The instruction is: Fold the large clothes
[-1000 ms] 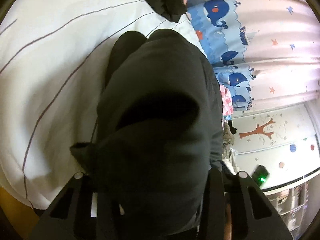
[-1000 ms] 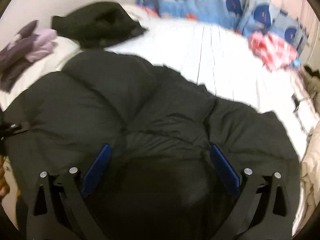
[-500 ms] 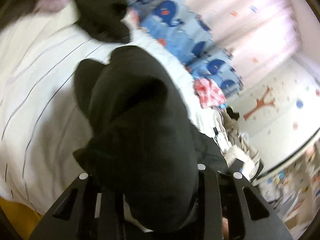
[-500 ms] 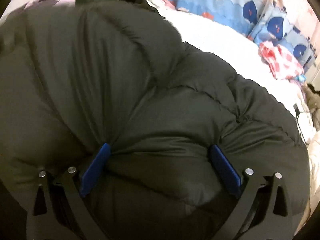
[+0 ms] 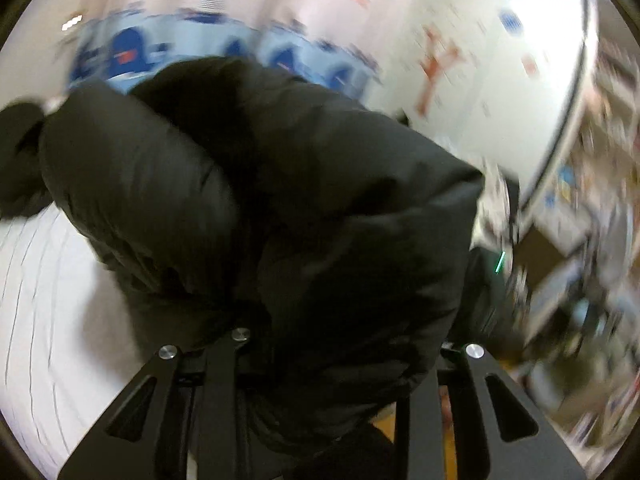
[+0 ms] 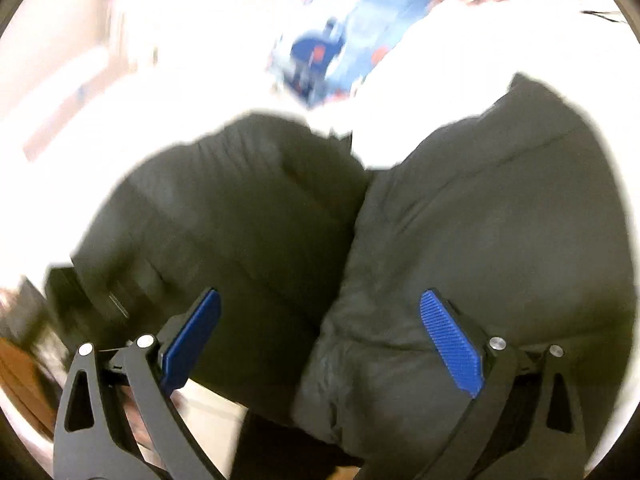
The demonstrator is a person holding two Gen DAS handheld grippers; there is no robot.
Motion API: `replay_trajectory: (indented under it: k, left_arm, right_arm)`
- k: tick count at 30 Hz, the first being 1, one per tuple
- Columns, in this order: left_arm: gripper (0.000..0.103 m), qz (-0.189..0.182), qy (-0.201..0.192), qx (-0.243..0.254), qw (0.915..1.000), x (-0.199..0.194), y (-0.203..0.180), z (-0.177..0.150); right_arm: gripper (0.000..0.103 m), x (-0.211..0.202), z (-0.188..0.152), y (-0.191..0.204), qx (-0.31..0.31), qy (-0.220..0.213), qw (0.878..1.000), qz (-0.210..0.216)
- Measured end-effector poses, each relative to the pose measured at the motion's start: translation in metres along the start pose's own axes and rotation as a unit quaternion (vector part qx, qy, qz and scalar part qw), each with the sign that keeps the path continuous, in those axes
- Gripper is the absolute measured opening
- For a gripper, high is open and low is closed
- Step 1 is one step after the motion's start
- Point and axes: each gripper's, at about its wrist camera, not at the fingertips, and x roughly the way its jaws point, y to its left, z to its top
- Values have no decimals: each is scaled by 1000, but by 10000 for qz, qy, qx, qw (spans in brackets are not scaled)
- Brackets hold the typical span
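Left gripper (image 5: 320, 360) is clamped narrow on a bunched fold of the black jacket (image 5: 280, 200), lifting it off the bed (image 5: 36, 300) to fold it over. Right gripper (image 6: 320, 344) is wide; jacket bulk fills the gap, hold unclear.

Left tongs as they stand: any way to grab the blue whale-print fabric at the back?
Probably not. The left tongs are already shut on the bulky black padded jacket, which fills them and hides most of the blue whale-print fabric behind; they would have to let go first.
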Motion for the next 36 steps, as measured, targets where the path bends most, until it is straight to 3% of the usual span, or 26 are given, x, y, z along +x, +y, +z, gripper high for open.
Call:
replay_trajectory:
  k: [3, 5, 7, 11, 13, 14, 15, 16, 17, 18, 22, 25, 26, 29, 31, 32, 34, 35, 36]
  left_arm:
    - [30, -67, 516, 663, 9964, 50, -42, -9]
    - [30, -122, 782, 905, 9927, 73, -60, -20]
    - [30, -138, 1020, 1168, 9878, 96, -76, -30]
    - [30, -57, 1223, 1419, 9823, 121, -92, -41]
    - [30, 69, 1270, 1553, 9797, 126, -92, -41]
    - [31, 100, 1282, 1588, 9789, 125, -92, -41]
    - [31, 117, 1303, 1630, 9779, 123, -92, -42]
    - [31, 121, 1341, 1666, 9768, 122, -89, -41]
    - [31, 91, 1396, 1681, 9758, 117, -86, -42]
    - [31, -28, 1479, 1639, 9753, 109, -81, -41]
    - [34, -1154, 1572, 795, 9776, 54, -47, -35]
    - [44, -1367, 1080, -392, 9839, 17, 24, -21]
    - [45, -1453, 907, -972, 9804, 11, 57, -19]
    - [45, -1144, 660, -2126, 9682, 21, 136, -19]
    - [45, -1135, 795, -2528, 9576, 43, 162, -25]
    - [48, -1311, 964, -2781, 9467, 66, 176, -31]
    - [60, -1604, 1033, -3061, 9327, 97, 178, -42]
    - [64, -1703, 1049, -3174, 9270, 109, 180, -43]
    - [64, -1746, 1057, -3149, 9269, 116, 177, -41]
  right_arm:
    - [97, -59, 30, -1, -86, -604, 9979, -202]
    - [97, -80, 49, 10, -290, -728, 9964, -310]
    - [97, -81, 66, 33, -697, -614, 9945, -492]
    - [97, -26, 87, 81, -1650, 149, 9817, -938]
    - [97, 18, 75, 94, -2011, 677, 9676, -1368]
    - [97, 37, 76, 92, -2164, 874, 9547, -1846]
    - [97, 57, 68, 86, -2411, 1014, 9288, -2626]
    - [97, 67, 57, 77, -2520, 1055, 9120, -3060]
    - [97, 72, 56, 69, -2479, 1084, 9045, -3298]
    - [97, 71, 52, 58, -2317, 1103, 9058, -3373]
    - [97, 60, 29, 37, -2236, 1003, 8957, -3711]
    - [97, 41, 12, 26, -2059, 772, 8981, -3810]
    - [97, 38, 5, 26, -2010, 697, 9001, -3802]
    - [97, 13, -6, 2, -1721, 405, 9151, -3623]
    - [97, 11, -4, -16, -1478, 113, 9274, -3435]
    - [97, 9, 1, -22, -1390, 13, 9321, -3344]
    - [97, 12, -1, -32, -1142, -263, 9445, -3070]
    - [97, 16, -1, -34, -1056, -374, 9484, -2965]
    - [97, 21, 0, -36, -1006, -438, 9495, -2938]
